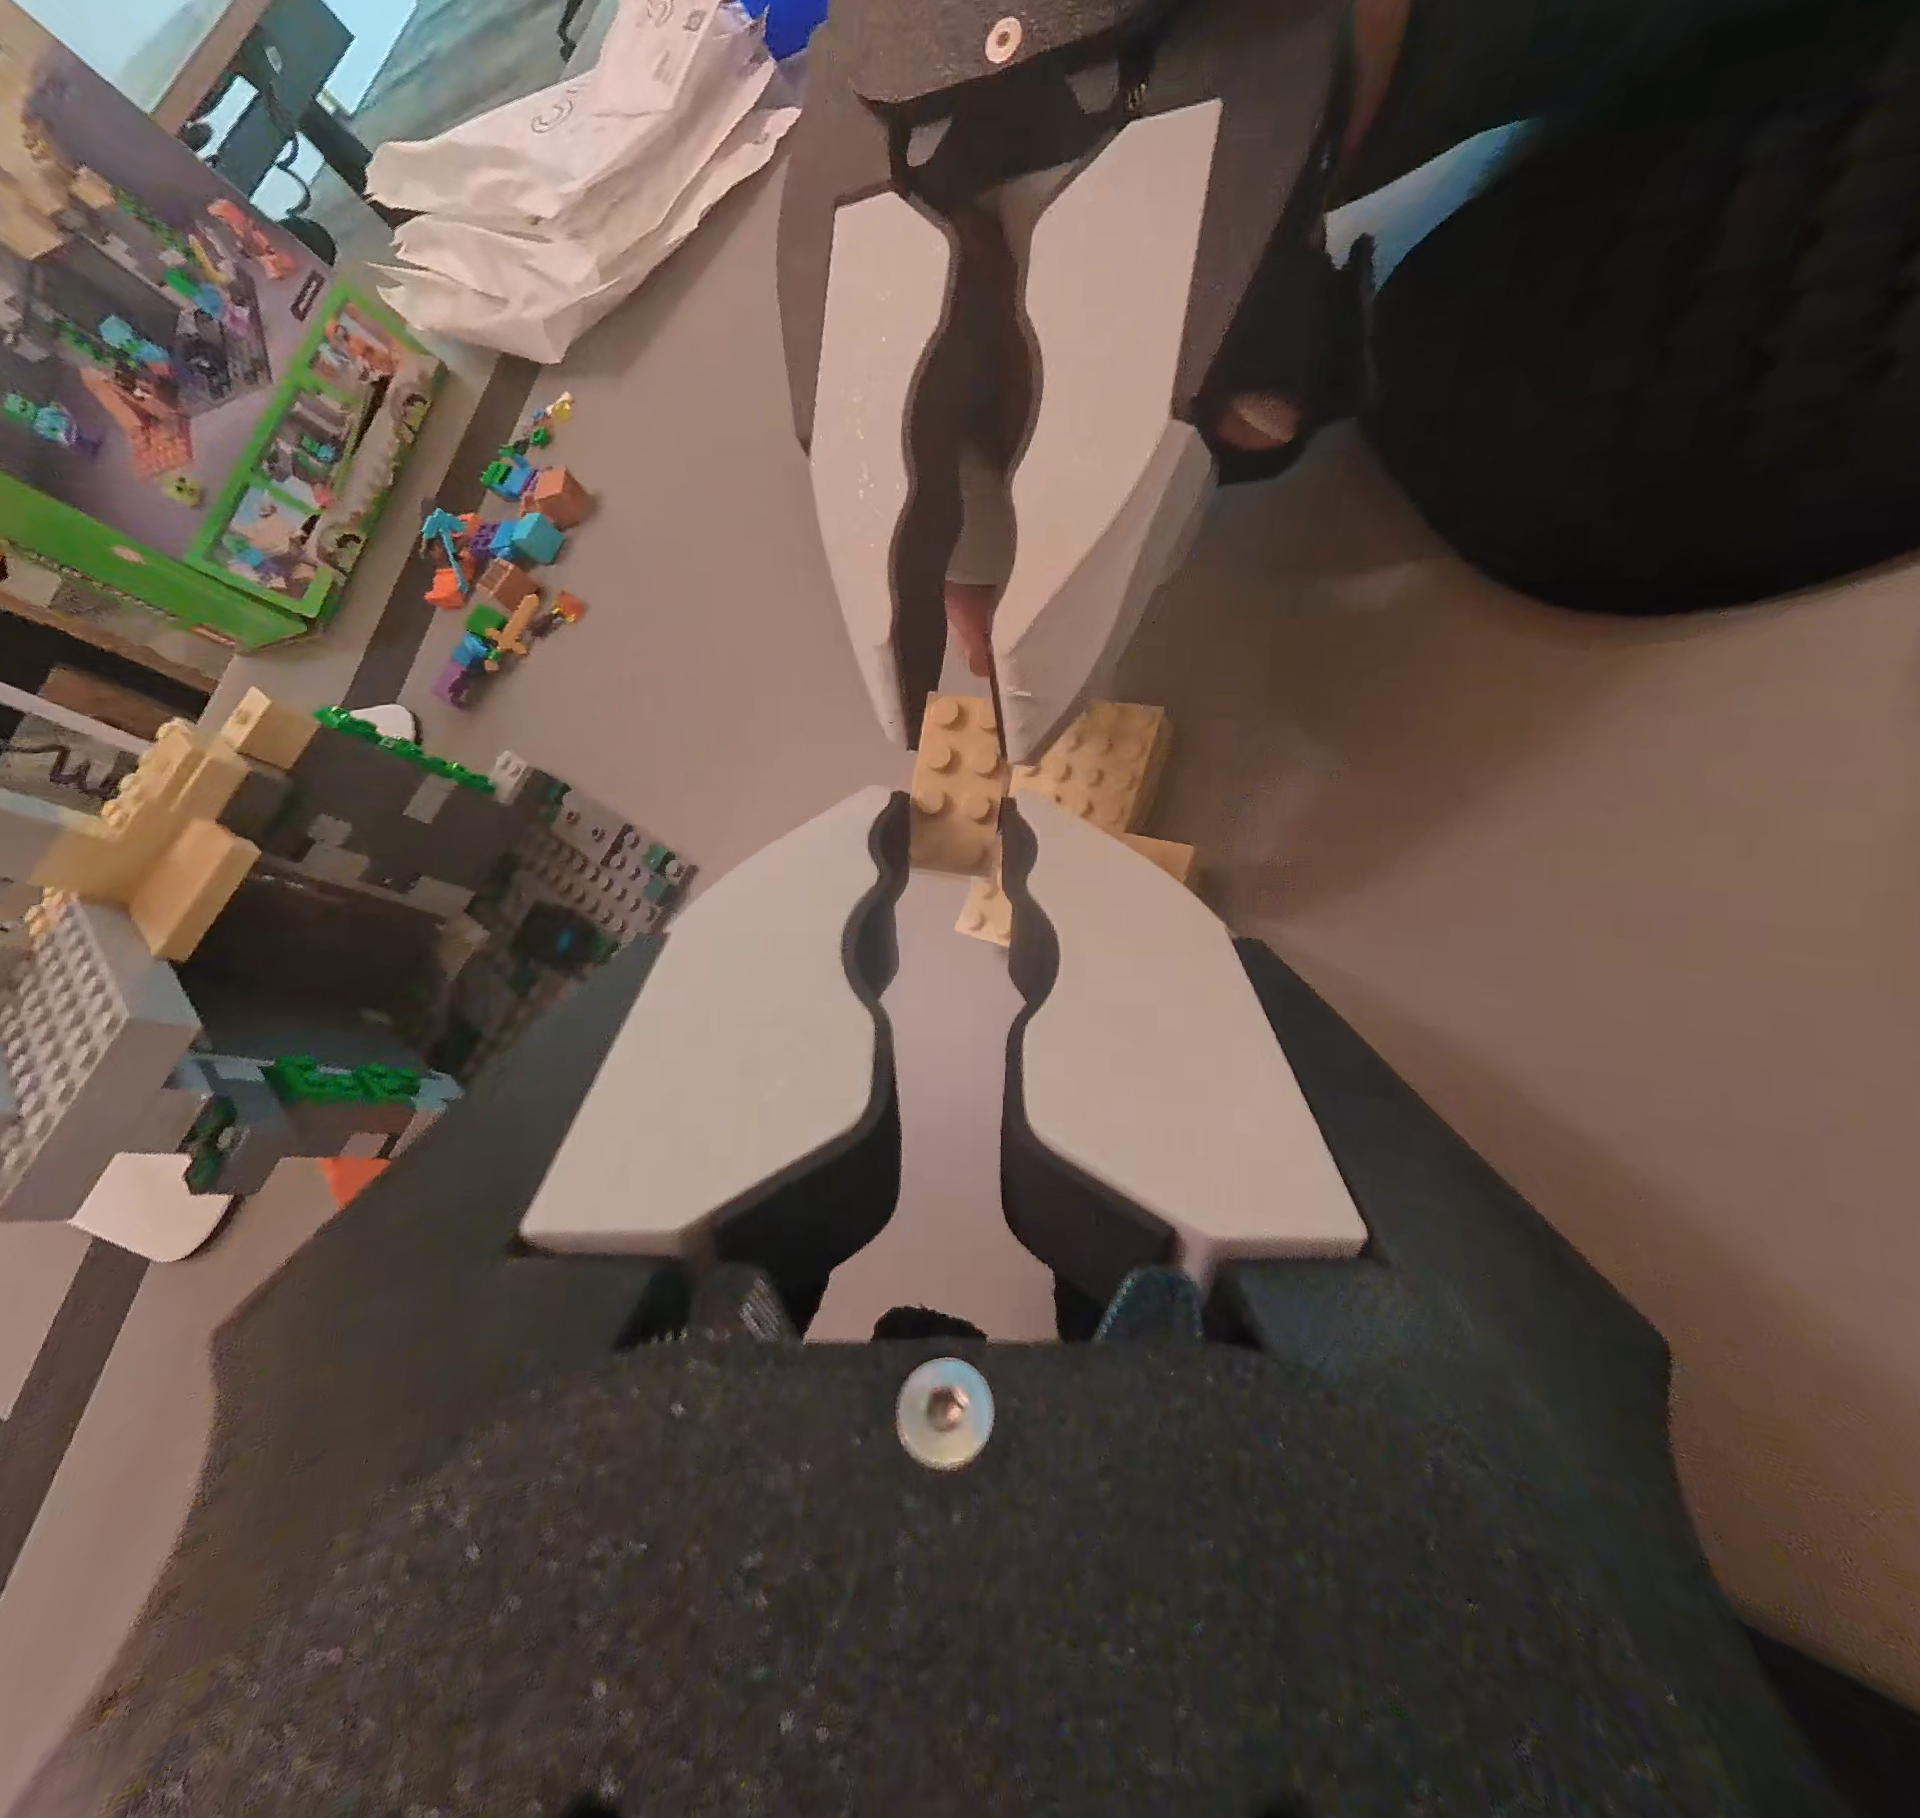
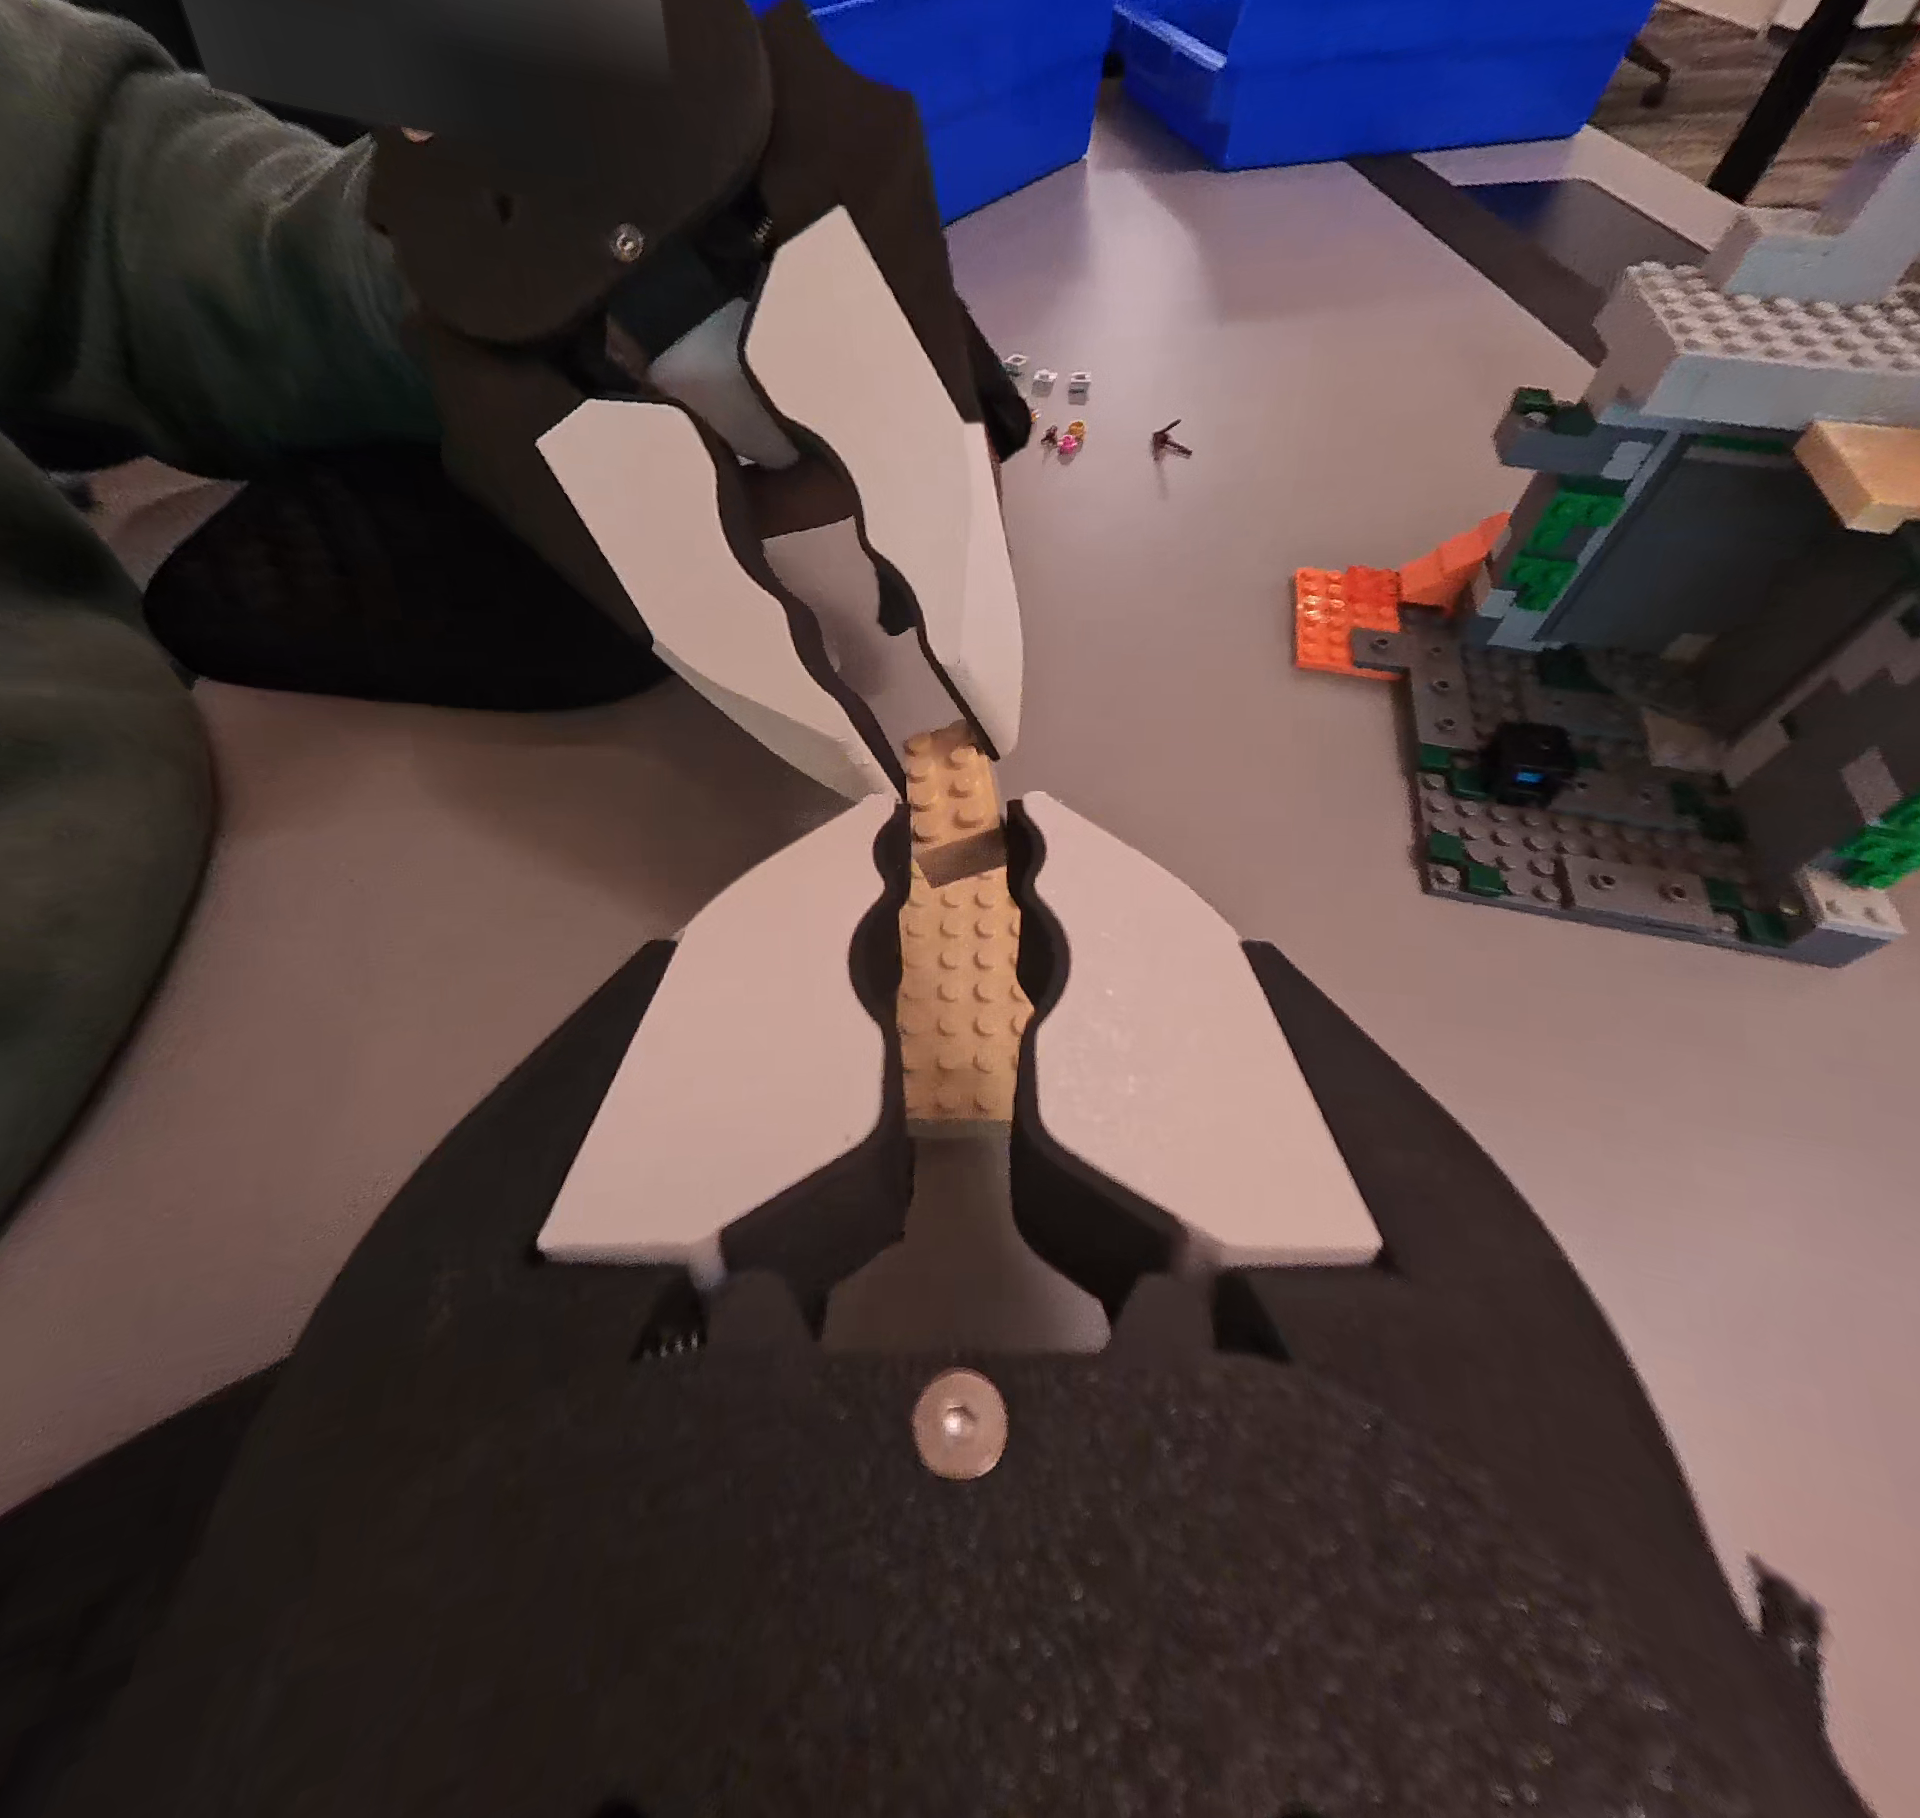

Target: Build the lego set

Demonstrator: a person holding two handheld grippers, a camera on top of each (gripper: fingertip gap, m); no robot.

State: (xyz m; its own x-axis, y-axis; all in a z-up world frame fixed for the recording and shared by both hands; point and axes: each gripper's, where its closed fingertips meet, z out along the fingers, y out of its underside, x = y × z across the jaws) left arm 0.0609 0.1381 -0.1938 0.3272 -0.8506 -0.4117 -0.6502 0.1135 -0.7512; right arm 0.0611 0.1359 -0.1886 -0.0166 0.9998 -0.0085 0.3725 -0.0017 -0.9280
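The tan plate (image 2: 956,989) runs lengthwise between both grippers: right gripper (image 2: 956,812) is clamped on its near end, left gripper (image 1: 951,818) pinching its far end.

Grey desk (image 2: 1299,334). Resting directly on it: a partly built grey-and-green brick model (image 2: 1683,646) on a studded baseplate, blue plastic bins (image 2: 1382,54), loose small pieces (image 2: 1060,407), a cluster of colourful minifigure parts (image 1: 509,542), white paper bags (image 1: 582,179), and the set's box (image 1: 177,397).
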